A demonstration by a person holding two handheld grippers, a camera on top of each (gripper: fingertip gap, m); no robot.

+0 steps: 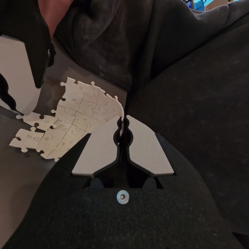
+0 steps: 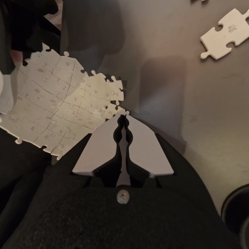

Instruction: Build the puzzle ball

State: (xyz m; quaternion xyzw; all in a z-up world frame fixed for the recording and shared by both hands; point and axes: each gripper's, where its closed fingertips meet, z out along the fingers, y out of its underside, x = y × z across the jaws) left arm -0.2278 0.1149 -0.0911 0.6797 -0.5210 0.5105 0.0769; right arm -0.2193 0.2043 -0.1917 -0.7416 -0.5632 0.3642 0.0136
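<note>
The puzzle ball is a curved white shell of joined pieces (image 1: 83,114), its numbered inner side facing me; it also shows in the right wrist view (image 2: 53,107). My left gripper (image 1: 122,121) is shut on the shell's right rim and holds it up. My right gripper (image 2: 124,116) is shut on the tab of a single white piece (image 2: 111,111), which sits against the shell's edge below a joined corner piece (image 2: 117,91). In the left wrist view the right gripper (image 1: 18,115) pinches that piece (image 1: 39,120) from the left.
A loose white piece (image 2: 231,36) lies on the grey table (image 2: 175,94) at the far right, another at the top edge (image 2: 198,1). A black round object (image 2: 239,210) sits at lower right. A person's dark clothing (image 1: 161,67) fills the space behind the shell.
</note>
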